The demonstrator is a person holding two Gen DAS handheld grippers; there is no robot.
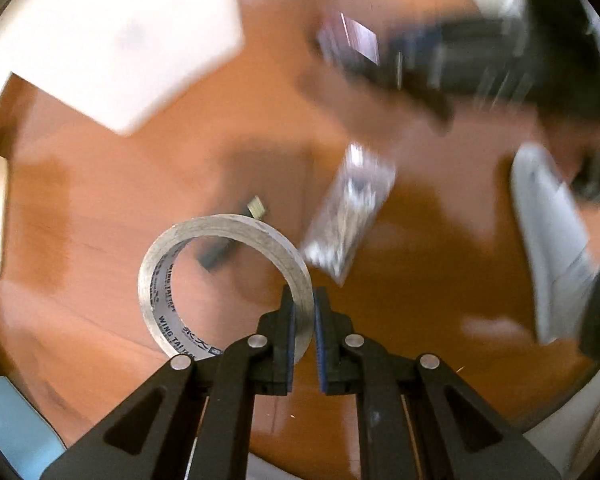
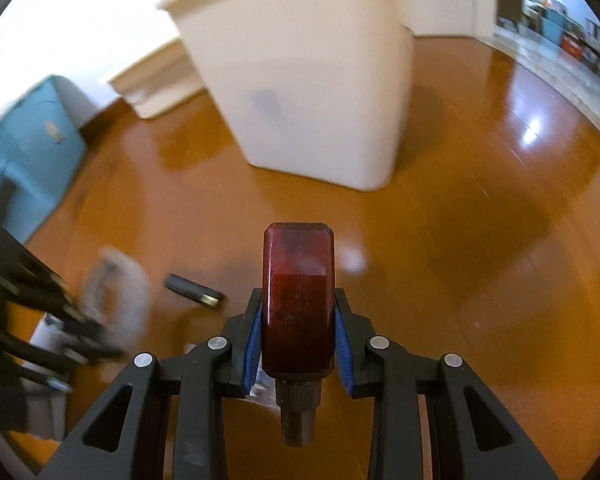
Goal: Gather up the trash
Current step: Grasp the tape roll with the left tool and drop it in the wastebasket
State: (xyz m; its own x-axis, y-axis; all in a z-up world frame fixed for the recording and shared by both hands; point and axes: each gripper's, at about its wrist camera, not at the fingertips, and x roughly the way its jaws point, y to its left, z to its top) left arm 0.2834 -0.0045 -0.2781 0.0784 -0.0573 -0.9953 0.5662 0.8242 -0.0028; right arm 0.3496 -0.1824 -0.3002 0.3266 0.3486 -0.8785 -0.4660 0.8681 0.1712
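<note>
My left gripper (image 1: 304, 300) is shut on the rim of a grey tape roll (image 1: 220, 280), held above the wooden floor. A crinkled clear plastic wrapper (image 1: 348, 212) and a small dark stick (image 1: 256, 208) lie on the floor beyond it. My right gripper (image 2: 298, 300) is shut on a dark red bottle (image 2: 298, 296) with its neck pointing back at the camera. The white trash bin (image 2: 300, 76) stands ahead of it, and shows at the upper left in the left wrist view (image 1: 112, 44). The left gripper (image 2: 40, 320) shows blurred at the left of the right wrist view.
A small dark stick (image 2: 194, 290) lies on the floor left of the bottle. A blue cabinet (image 2: 24, 160) stands at the left, a low white box (image 2: 156, 84) behind the bin. A grey shoe (image 1: 548, 240) is at the right; the right gripper (image 1: 460, 64) blurs above.
</note>
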